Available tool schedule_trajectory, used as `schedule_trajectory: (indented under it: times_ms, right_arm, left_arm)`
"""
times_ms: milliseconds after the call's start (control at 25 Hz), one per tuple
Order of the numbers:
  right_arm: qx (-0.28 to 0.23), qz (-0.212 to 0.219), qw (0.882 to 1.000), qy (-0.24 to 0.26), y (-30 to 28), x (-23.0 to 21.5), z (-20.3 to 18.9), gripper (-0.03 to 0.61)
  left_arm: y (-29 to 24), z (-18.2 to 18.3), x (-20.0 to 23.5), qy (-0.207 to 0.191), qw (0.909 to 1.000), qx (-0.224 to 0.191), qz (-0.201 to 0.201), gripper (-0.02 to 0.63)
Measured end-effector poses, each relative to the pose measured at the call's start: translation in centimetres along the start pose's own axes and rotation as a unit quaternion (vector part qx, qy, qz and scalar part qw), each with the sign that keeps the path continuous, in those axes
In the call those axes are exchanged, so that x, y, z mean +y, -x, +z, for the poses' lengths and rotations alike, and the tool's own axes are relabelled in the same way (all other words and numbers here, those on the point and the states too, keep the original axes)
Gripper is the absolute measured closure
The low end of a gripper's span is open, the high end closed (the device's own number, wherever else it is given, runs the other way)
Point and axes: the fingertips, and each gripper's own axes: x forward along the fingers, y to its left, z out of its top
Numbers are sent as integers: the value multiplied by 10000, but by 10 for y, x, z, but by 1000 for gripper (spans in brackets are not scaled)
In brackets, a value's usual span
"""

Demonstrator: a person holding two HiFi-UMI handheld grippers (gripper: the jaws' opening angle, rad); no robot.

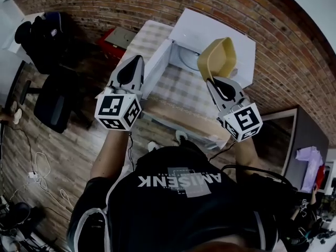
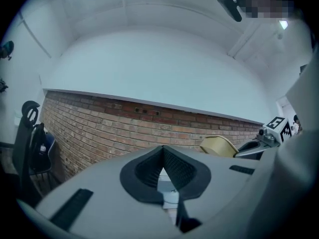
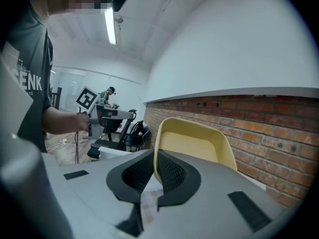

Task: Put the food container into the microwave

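right tongs (image 3: 155, 157): clamped on the rim of the container (image 3: 197, 144), one side inside the wall, the other outside.
container: yellow, and empty as far as I can see. It is held in the air ahead of the right tongs' tips, tipped steeply on edge rather than level, and clear of the tabletop (image 1: 184, 96).
left tongs (image 2: 163, 152): pressed together with nothing between them. They are raised about level with the right tongs, well apart from them on their left.
microwave (image 1: 220, 33): white, just beyond the right tongs and ahead-right of the left tongs.
door (image 1: 156, 70): swung open, its edge just off the left tongs' tips.
cavity (image 1: 185, 56): faces both tongs. A turntable shows inside, and nothing else that I can make out.
tabletop: checked cloth, below and between the two tongs.
done, as I read it: the container is in hand off the tabletop, it sits at the microwave's mouth, and the door is already open.
left to do: level the container, pass it through the opening, set it on the turntable, open the right tongs and draw back. None of the container is inside the cavity yet. The task sentence does not ask for the door to be closed.
progress: past the halfway mark, I judge. Only the placing remains.
watch: the grip is on a thin rim only, so the container could swing or slip while being levelled. The open door stands close on the left of its path.
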Motion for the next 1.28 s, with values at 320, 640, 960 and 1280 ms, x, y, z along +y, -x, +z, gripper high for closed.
schedule_trajectory:
  times_ms: [320,640,960,1280]
  right_arm:
    - [236,950,9951,120,-39,19,-31,526]
    - [486,2181,9731,568,-61,61,-77,526]
    - [813,3150,9408,950,-73,95,-115,526]
    - [1203,3234,9341,914,-94,77,-167,526]
  left_arm:
    - [-7,-6,4,49,9994,139,327,601]
    - [-6,-11,-4,66,9978,184,627,601]
    - [3,-19,0,71,9947,341,971,601]
    - [-1,-33,-7,77,9920,397,1198,602]
